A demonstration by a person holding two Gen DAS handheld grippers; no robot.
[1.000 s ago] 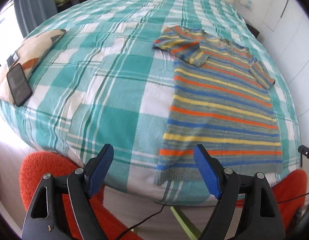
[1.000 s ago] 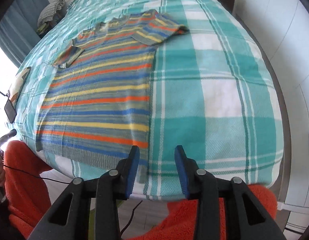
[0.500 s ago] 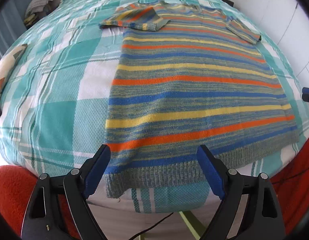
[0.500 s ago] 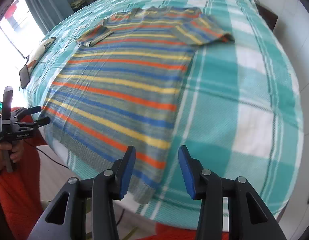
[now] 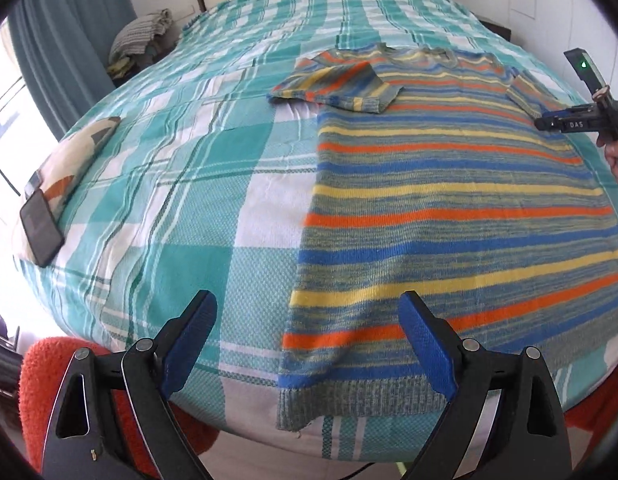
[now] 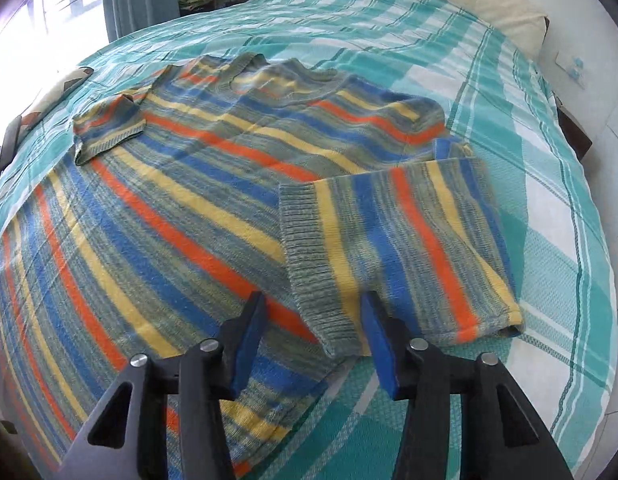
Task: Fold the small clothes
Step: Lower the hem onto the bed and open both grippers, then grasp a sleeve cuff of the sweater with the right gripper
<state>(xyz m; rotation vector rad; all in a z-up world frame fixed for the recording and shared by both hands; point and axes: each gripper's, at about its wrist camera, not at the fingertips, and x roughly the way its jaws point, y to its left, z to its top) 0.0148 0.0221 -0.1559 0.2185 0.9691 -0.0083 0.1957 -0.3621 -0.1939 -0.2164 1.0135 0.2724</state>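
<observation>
A knit sweater (image 5: 449,200) striped in blue, yellow and orange lies flat on the bed, hem towards me. My left gripper (image 5: 307,304) hangs over the hem's left corner, jaws wide and still opening, with nothing pressed between the pads. The left sleeve (image 5: 337,86) is folded in onto the chest. In the right wrist view the sweater (image 6: 169,220) fills the left side, and the right sleeve (image 6: 397,240) lies folded in over the body. My right gripper (image 6: 312,304) is above that sleeve's cuff corner, jaws closing, pads not pressing the knit. The left wrist view shows the right gripper (image 5: 569,122) at its right edge.
The bed's teal plaid cover (image 5: 169,200) stretches wide to the left of the sweater. A dark phone (image 5: 41,228) rests on a cushion (image 5: 77,152) at the bed's left edge. Folded laundry (image 5: 141,36) is piled beyond the far corner. Orange fleece (image 5: 41,380) shows below the bed's near edge.
My right gripper has travelled from the hem's right corner up to the folded right sleeve, and its jaws have narrowed. My left gripper settled over the hem's left corner and widened slightly.
</observation>
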